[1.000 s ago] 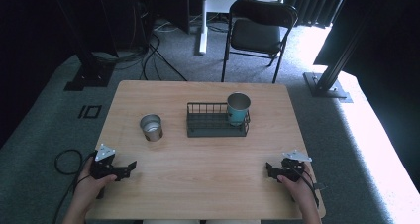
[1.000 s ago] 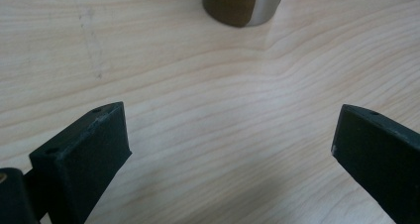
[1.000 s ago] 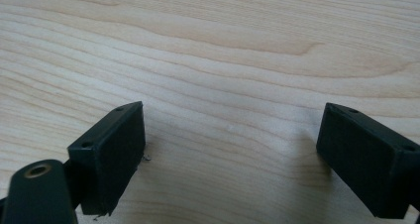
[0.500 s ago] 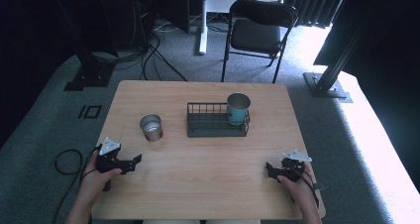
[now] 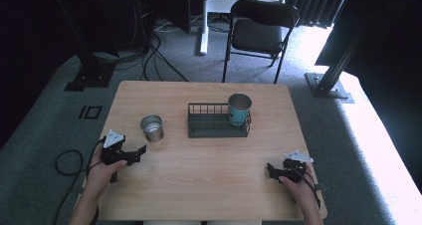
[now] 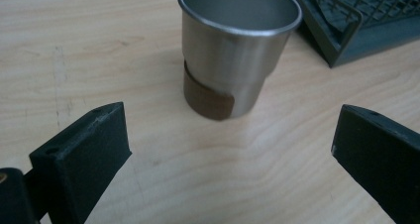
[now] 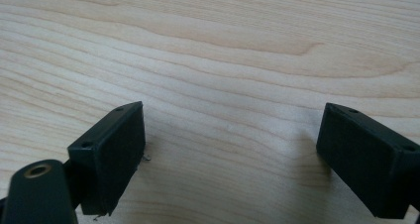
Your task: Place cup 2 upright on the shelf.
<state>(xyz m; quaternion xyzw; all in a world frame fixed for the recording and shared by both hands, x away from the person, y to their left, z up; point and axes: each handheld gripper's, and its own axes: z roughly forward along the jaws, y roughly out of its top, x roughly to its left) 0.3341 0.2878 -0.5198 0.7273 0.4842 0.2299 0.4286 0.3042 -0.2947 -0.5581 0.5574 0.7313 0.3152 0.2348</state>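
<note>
A steel cup (image 5: 152, 127) stands upright on the wooden table (image 5: 209, 175), left of a dark wire rack (image 5: 217, 120). A teal cup (image 5: 239, 109) sits in the rack's right end. My left gripper (image 5: 140, 152) is open just short of the steel cup (image 6: 237, 50), whose side bears a brown label; nothing lies between its jaws (image 6: 230, 149). My right gripper (image 5: 269, 170) rests open near the table's front right, its jaws (image 7: 233, 149) wide apart over bare wood.
The rack's corner (image 6: 346, 30) shows to the right of the steel cup. A black folding chair (image 5: 261, 31) stands beyond the table's far edge. Cables (image 5: 64, 160) trail on the floor at left. A black frame post (image 5: 333, 70) stands at back right.
My left gripper has moved forward and right toward the steel cup. The right gripper has stayed in place.
</note>
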